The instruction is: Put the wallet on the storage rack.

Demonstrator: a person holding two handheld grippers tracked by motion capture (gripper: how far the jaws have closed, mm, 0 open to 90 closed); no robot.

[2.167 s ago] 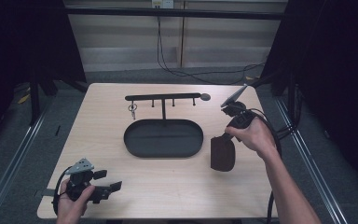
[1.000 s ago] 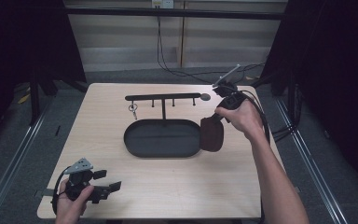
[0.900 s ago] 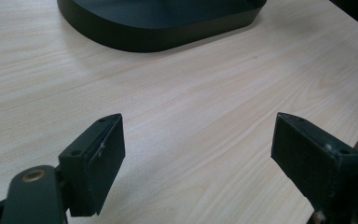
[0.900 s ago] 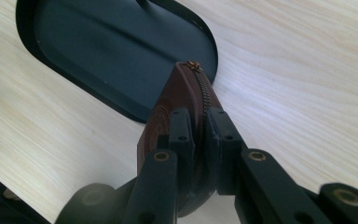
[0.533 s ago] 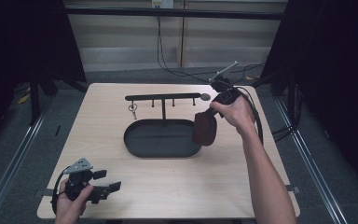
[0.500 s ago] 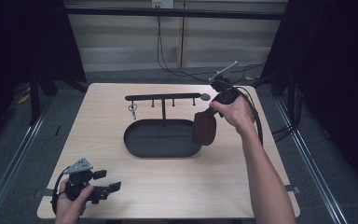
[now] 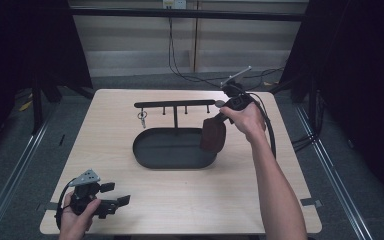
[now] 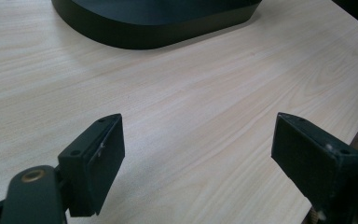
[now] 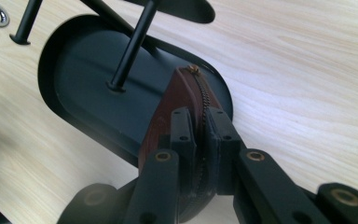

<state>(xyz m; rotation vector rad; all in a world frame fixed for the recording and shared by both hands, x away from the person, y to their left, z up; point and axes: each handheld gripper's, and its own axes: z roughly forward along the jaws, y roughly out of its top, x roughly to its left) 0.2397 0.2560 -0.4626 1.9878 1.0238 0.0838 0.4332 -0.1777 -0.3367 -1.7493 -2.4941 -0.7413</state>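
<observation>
Brown zipped pouch [image 7: 213, 135] pinched along zip edge in right gripper [image 7: 226, 111], hanging over right end of black oval tray [image 7: 172, 156]; left gripper [image 7: 116, 201] jaws wide apart, low over table [image 7: 145, 200]

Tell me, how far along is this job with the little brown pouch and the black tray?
Done: the brown zip pouch is off the table, clamped by its zipper edge in the right gripper. In hand: it hangs over the right end of the black oval tray, apparently not yet resting in it. Left: probably lowering it into the tray and letting go. The left gripper rests open near the table's front corner.
</observation>
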